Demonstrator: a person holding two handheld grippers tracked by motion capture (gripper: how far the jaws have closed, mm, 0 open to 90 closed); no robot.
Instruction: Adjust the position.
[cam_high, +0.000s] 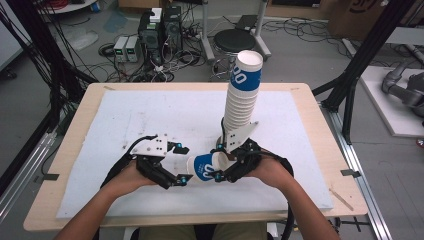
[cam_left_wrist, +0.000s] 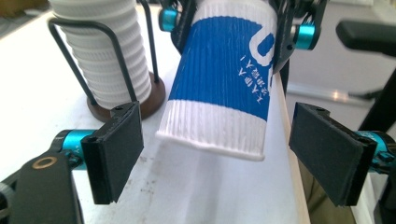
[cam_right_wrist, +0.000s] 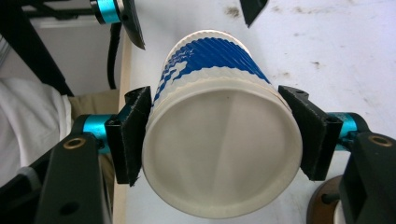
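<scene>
Blue-and-white ribbed paper cup (cam_high: 204, 167) held sideways between two grippers over a white-padded worktop (cam_high: 125, 125).

High view: the right gripper (cam_high: 220, 165) clamps the cup near its base beside the tall stack of white cups (cam_high: 241, 97). Left gripper view: the left gripper (cam_left_wrist: 233, 154) has its jaws apart either side of the rim. Right gripper view: the pads (cam_right_wrist: 128, 135) squeeze the cup's base end; too much pressure could crush the thin wall, or a misaligned handover could let the cup slip.

Both my forearms reach in from the near edge, hands drawn close together at the middle. My right claw (cam_high: 223, 167) points toward my left, its two black jaws pressed tight against what sits between them. My left claw (cam_high: 182, 164) faces it, jaws spread wide, pads (cam_left_wrist: 116, 149) touching nothing.
</scene>
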